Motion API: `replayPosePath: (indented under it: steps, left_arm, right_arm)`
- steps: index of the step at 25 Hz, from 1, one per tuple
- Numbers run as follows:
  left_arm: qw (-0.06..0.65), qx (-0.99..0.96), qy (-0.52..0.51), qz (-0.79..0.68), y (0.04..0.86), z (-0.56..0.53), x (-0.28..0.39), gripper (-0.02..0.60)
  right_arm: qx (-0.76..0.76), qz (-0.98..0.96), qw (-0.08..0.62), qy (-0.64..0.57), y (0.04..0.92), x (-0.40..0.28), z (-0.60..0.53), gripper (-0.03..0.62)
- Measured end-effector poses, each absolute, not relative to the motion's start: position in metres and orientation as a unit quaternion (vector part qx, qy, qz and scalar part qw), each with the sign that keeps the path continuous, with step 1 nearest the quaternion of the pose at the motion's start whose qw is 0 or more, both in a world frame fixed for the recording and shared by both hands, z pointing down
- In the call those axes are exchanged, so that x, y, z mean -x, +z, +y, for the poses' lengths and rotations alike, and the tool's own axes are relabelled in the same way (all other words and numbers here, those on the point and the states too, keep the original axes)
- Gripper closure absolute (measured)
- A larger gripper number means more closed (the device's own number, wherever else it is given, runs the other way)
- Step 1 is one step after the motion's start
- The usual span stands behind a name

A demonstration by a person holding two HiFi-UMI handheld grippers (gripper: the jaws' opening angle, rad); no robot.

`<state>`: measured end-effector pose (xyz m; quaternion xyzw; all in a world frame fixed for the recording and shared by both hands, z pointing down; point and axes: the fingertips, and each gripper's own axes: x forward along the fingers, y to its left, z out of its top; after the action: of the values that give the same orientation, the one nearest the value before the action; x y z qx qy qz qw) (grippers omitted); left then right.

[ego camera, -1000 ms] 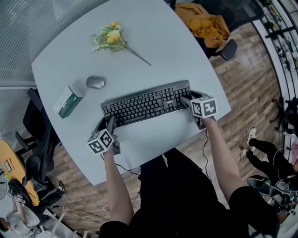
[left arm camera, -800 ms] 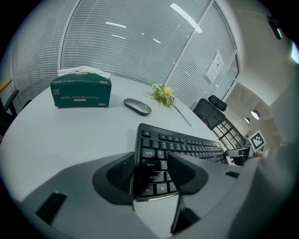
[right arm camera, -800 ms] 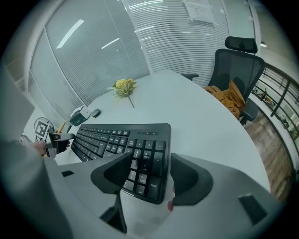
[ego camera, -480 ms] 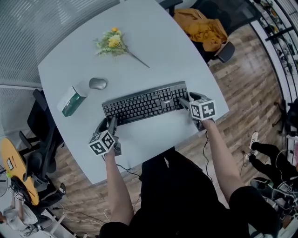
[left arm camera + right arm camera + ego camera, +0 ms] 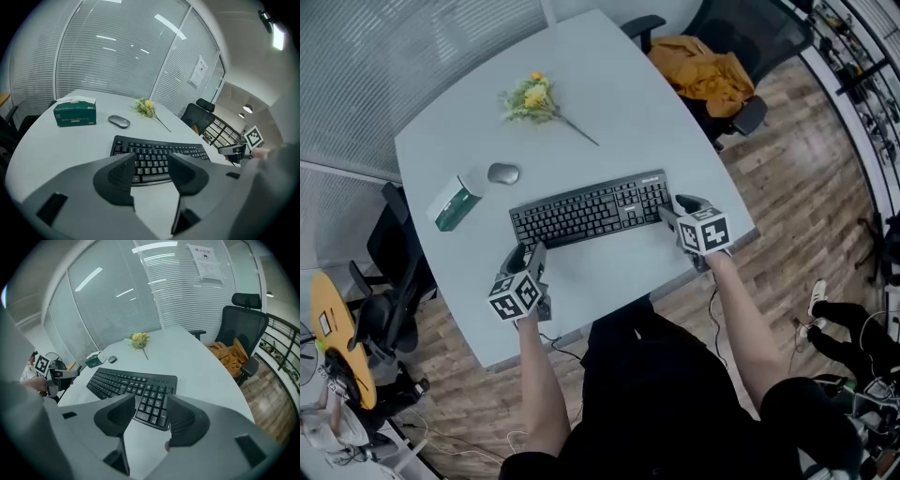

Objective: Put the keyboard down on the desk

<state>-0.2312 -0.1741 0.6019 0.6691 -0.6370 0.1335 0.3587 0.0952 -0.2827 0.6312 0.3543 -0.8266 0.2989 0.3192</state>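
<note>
The keyboard [image 5: 591, 211] lies flat on the pale desk [image 5: 619, 94], directly in front of me and toward the desk's near edge. Its long axis runs from my left to my right, the right end angled a little farther from me. The space-bar row faces me and the number pad is at the right end. My left gripper [image 5: 528, 255] sits just off the near left corner with its jaws spread; between them I see only bare desk and the keyboard's front edge beyond, nothing held. My right gripper [image 5: 667, 214] is by the near right corner. Its jaws have just been closing, yet a clear gap remains and they clamp nothing; the number-pad corner shows past them. Beyond the keyboard are a grey mouse [image 5: 503, 173], a green box [image 5: 455, 202] and a sprig of yellow flowers [image 5: 532, 97].
</note>
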Motion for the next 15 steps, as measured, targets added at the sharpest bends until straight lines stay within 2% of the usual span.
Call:
replayPosePath:
  steps: [15]
  left_arm:
    - [0.294, -0.714, 0.117, -0.625, 0.538, -0.152, 0.153, 0.387]
  right_arm:
    - [-0.326, -0.874, 0.270, 0.238, 0.570, -0.095, -0.252, 0.421]
